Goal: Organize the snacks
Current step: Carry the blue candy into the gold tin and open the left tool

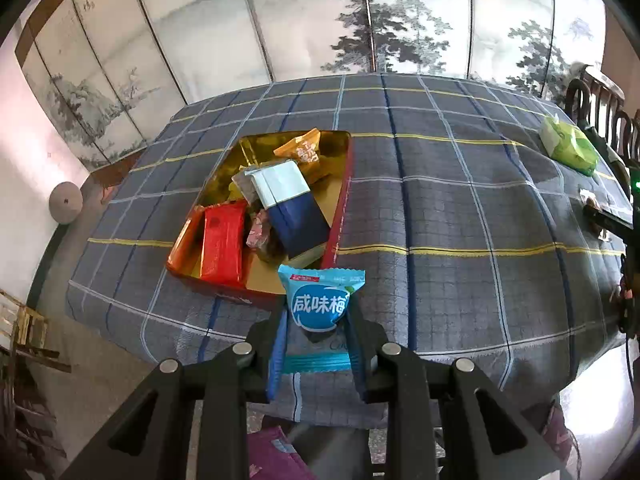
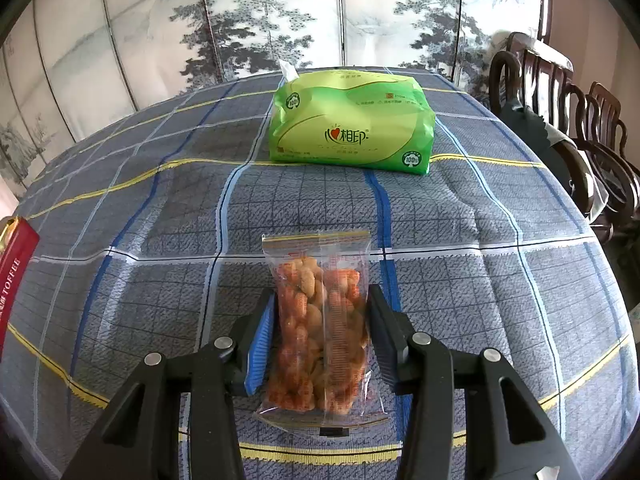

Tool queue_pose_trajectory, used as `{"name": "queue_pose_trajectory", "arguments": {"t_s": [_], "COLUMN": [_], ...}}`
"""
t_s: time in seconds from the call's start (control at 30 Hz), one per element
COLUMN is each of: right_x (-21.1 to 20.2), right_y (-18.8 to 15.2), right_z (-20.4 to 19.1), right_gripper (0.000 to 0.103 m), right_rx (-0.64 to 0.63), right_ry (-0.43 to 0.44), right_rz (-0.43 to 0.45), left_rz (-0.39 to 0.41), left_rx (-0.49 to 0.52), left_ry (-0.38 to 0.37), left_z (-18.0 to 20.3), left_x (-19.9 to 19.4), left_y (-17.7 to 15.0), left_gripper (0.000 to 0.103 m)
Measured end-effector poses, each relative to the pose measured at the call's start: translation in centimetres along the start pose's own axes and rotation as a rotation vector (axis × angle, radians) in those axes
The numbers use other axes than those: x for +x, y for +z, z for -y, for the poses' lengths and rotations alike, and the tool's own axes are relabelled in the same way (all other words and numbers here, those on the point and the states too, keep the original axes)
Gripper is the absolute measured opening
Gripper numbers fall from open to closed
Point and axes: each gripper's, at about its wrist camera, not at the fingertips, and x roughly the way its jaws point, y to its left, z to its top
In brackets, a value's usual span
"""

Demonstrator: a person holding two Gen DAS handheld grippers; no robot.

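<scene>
Both hands loaded, tin nearer the left

The left hand-held gripper [image 1: 318, 320] pinches a blue snack packet [image 1: 320, 300], its long axis running along the fingers, with the gold tin [image 1: 340, 200] just ahead and slightly left. The right hand-held gripper [image 2: 322, 320] clamps a clear nut bag [image 2: 320, 320] lengthwise above the table [image 2: 500, 280]; the tin lies far to its left.

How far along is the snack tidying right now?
Partly done. The tin already holds several snacks, such as the red packet and the blue box. In hand: the left gripper grips a blue plum packet, the right gripper a clear peanut bag. Both remain outside the tin.
</scene>
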Motion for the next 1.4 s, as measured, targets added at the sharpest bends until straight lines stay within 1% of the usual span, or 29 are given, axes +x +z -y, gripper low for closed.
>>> {"name": "queue_pose_trajectory", "arguments": {"t_s": [0.17,0.33,0.47,0.57,0.67,0.8,0.87,1.13,1.4], "right_x": [0.1,0.1,0.1,0.1,0.1,0.1,0.1,0.1,0.1], "right_y": [0.0,0.1,0.1,0.0,0.0,0.0,0.0,0.0,0.0], "right_z": [-0.2,-0.3,-0.4,-0.4,-0.5,-0.6,-0.5,-0.6,-0.7], "right_gripper": [0.045,0.044,0.044,0.044,0.044,0.044,0.044,0.044,0.044], "right_rx": [-0.011,-0.014,-0.015,-0.015,-0.015,-0.014,-0.014,-0.015,-0.015], "right_ry": [-0.013,-0.017,-0.02,-0.021,-0.022,-0.023,-0.022,-0.024,-0.028], "right_rz": [-0.002,-0.003,-0.002,-0.002,-0.002,-0.002,-0.002,-0.002,-0.002], "left_rz": [-0.012,-0.028,-0.019,-0.005,-0.014,-0.02,-0.024,-0.046,-0.088], "left_rx": [-0.017,-0.029,-0.024,-0.051,-0.083,-0.108,-0.105,-0.076,-0.086], "left_ry": [-0.003,-0.002,0.008,0.01,0.033,0.049,0.059,0.027,0.004], "left_z": [-0.7,-1.7,-2.8,-5.1,-8.0,-10.5,-10.9,-9.6,-9.7], "left_x": [0.8,2.5,3.8,5.0,6.6,7.9,8.4,10.3,11.9], "left_y": [0.7,1.6,2.7,4.2,5.7,6.9,7.2,6.9,6.4], "left_gripper": [0.027,0.027,0.027,0.027,0.027,0.027,0.027,0.027,0.028]}}
